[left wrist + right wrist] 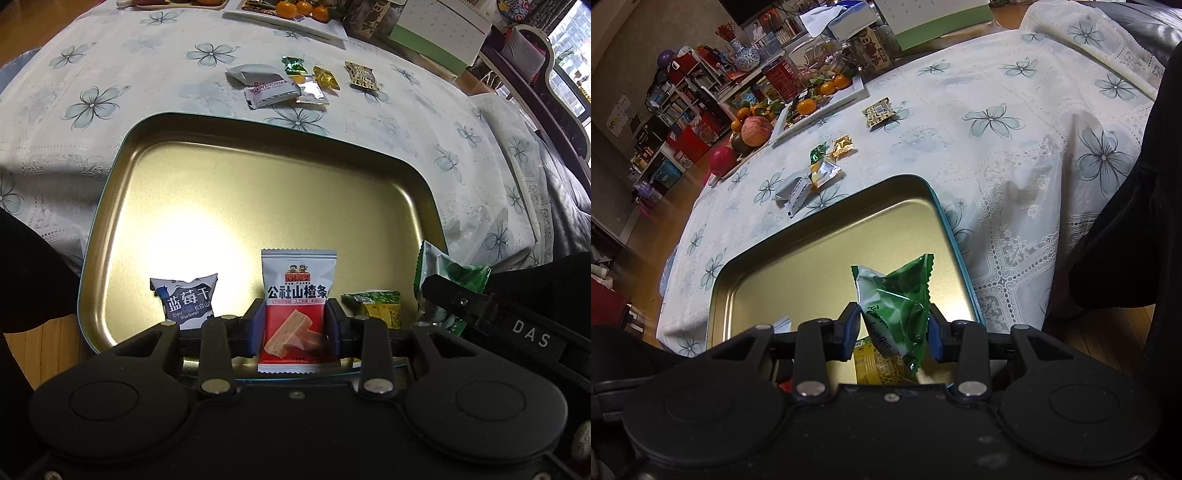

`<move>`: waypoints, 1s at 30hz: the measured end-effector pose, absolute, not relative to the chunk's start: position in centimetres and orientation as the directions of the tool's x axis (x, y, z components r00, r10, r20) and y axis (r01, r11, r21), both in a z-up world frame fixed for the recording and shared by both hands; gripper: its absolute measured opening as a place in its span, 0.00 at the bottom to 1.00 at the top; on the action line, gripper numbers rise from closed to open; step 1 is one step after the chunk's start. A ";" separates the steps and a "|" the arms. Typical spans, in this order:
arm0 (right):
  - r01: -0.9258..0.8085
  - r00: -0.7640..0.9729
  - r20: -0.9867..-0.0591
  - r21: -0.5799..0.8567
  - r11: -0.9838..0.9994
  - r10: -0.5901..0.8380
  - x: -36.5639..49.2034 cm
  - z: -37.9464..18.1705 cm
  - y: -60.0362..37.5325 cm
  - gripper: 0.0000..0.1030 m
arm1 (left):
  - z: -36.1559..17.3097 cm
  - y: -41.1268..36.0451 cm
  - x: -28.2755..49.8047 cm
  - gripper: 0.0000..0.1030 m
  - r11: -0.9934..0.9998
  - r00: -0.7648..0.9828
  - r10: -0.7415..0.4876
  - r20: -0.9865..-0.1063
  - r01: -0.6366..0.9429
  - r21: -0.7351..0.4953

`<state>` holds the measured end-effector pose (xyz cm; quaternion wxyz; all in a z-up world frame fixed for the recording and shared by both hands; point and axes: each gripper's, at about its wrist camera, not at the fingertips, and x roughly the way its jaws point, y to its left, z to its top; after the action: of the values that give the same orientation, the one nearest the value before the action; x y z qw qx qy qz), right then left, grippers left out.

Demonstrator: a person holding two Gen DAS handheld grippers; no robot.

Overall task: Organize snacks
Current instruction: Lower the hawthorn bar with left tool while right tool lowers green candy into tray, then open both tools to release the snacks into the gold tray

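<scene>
A gold metal tin tray (258, 192) lies on the flowered tablecloth; it also shows in the right wrist view (820, 266). My left gripper (295, 325) is shut on a red-and-white hawthorn strip packet (297, 306) over the tray's near edge. A blue dried-blueberry packet (186, 301) and a yellow-green packet (376, 306) lie in the tray. My right gripper (894, 332) is shut on a green-and-white snack packet (897, 306) above the yellow-green packet (879, 365); it shows at the right in the left wrist view (450, 284).
Several loose snacks lie beyond the tray: a white hawthorn packet (273, 90), a green candy (293, 64), gold candies (327, 77) and a patterned packet (362, 75). A white plate with oranges (295, 14) and a fruit pile (753, 129) stand at the far edge.
</scene>
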<state>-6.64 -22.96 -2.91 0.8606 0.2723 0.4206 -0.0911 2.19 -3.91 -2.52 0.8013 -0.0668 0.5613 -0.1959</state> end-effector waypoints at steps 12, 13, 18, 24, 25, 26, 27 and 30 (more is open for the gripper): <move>0.385 0.628 -0.775 0.387 0.838 0.070 -6.6 -2.9 -22.9 0.39 | -2.1 -4.1 2.0 0.43 0.915 0.314 -0.385 -0.868 0.253 -0.314; 0.385 0.627 -0.776 0.387 0.838 0.070 -6.6 -3.0 -22.9 0.39 | -2.1 -4.1 2.0 0.43 0.916 0.315 -0.384 -0.868 0.251 -0.314; 0.386 0.627 -0.776 0.387 0.838 0.070 -6.6 -2.9 -22.9 0.39 | -2.1 -3.9 2.2 0.43 0.917 0.317 -0.384 -0.867 0.236 -0.320; 0.385 0.625 -0.777 0.388 0.837 0.072 -6.6 -3.0 -22.9 0.40 | -2.1 -3.7 2.2 0.43 0.917 0.319 -0.387 -0.865 0.229 -0.326; 0.386 0.624 -0.778 0.389 0.836 0.074 -6.6 -3.0 -22.9 0.40 | -2.1 -3.7 2.2 0.43 0.917 0.319 -0.387 -0.865 0.230 -0.325; 0.387 0.623 -0.779 0.390 0.835 0.075 -6.6 -3.0 -23.0 0.41 | -2.1 -3.7 2.2 0.43 0.917 0.319 -0.386 -0.866 0.229 -0.325; 0.389 0.623 -0.779 0.391 0.834 0.074 -6.5 -3.1 -23.0 0.41 | -2.1 -3.7 2.2 0.43 0.918 0.318 -0.386 -0.866 0.230 -0.324; 0.390 0.624 -0.778 0.393 0.833 0.074 -6.6 -3.1 -23.1 0.41 | -2.1 -3.7 2.2 0.43 0.918 0.319 -0.384 -0.866 0.231 -0.322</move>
<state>-6.56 -23.09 -3.06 0.8584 0.2742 0.4237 -0.0921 2.16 -3.72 -2.09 0.8091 -0.0693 0.5517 -0.1903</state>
